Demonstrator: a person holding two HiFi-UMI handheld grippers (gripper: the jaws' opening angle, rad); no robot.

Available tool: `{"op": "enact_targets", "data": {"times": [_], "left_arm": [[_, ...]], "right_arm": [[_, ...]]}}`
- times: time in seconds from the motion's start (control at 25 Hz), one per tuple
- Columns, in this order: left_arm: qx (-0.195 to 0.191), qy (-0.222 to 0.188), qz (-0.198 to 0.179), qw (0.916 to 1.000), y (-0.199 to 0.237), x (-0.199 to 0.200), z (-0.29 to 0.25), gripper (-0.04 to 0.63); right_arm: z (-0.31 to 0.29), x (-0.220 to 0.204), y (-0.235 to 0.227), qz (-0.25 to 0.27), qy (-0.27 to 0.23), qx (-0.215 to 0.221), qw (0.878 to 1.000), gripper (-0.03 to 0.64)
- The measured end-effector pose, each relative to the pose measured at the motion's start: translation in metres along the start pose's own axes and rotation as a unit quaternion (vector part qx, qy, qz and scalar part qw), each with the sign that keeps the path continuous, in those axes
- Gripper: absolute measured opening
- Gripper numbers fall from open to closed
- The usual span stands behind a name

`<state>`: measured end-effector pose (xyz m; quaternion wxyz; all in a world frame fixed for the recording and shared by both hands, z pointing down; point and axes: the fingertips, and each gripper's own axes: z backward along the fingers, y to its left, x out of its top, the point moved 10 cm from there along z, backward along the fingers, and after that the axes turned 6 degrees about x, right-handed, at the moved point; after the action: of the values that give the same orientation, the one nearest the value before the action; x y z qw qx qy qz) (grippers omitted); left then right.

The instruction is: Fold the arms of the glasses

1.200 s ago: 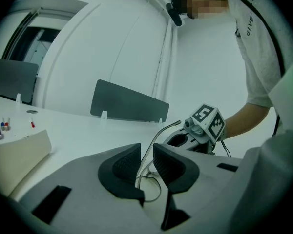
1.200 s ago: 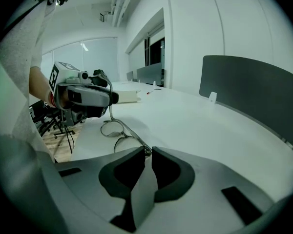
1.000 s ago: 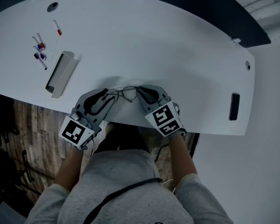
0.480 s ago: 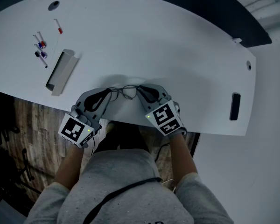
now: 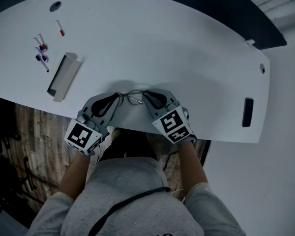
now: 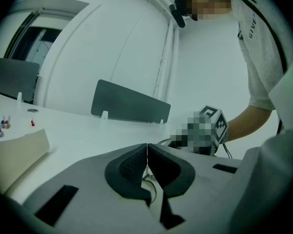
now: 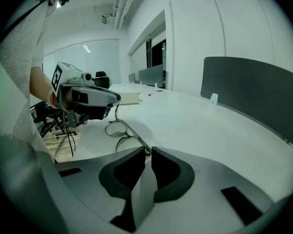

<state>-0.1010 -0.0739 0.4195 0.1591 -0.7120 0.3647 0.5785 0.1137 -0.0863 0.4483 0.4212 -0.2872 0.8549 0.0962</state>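
Wire-thin glasses (image 5: 132,97) sit near the front edge of the white table (image 5: 187,58), right between both tools. The left gripper (image 5: 119,98) is clenched on one arm and the right gripper (image 5: 146,96) pinches the frame's end. The best play, I'd say: hold the frame steady and swing that arm inward gently. Marker pens (image 5: 42,50) lie far left, with wood floor (image 5: 34,132) below.
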Motion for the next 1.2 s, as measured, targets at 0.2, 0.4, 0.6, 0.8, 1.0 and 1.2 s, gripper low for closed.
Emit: {"op": "enact_targets", "data": {"times": [0.2,0.4,0.6,0.8,1.0,1.2], "left_arm": [[0.004,0.005,-0.005,1.0,-0.002,-0.001,-0.005,0.017],[0.004,0.014,-0.009,0.9999,-0.004,-0.004,-0.008,0.017],[0.002,0.012,-0.015,0.9998,-0.008,-0.007,-0.013,0.017],[0.004,0.018,-0.012,0.9997,-0.01,-0.008,-0.016,0.017],[0.007,0.027,-0.016,0.9995,-0.008,-0.013,-0.019,0.017],[0.011,0.028,-0.017,0.9994,-0.005,-0.015,-0.021,0.017]], "right_arm": [[0.0,-0.001,0.0,0.002,-0.002,0.002,1.0,0.052],[0.0,-0.001,-0.001,0.001,-0.002,0.004,1.0,0.052],[0.001,-0.002,-0.001,0.002,-0.002,0.005,1.0,0.052],[0.001,-0.002,-0.001,0.007,-0.001,0.005,1.0,0.052],[0.0,-0.002,-0.001,0.021,0.002,0.003,1.0,0.052],[0.0,-0.001,-0.001,0.02,0.001,0.004,1.0,0.052]]}}
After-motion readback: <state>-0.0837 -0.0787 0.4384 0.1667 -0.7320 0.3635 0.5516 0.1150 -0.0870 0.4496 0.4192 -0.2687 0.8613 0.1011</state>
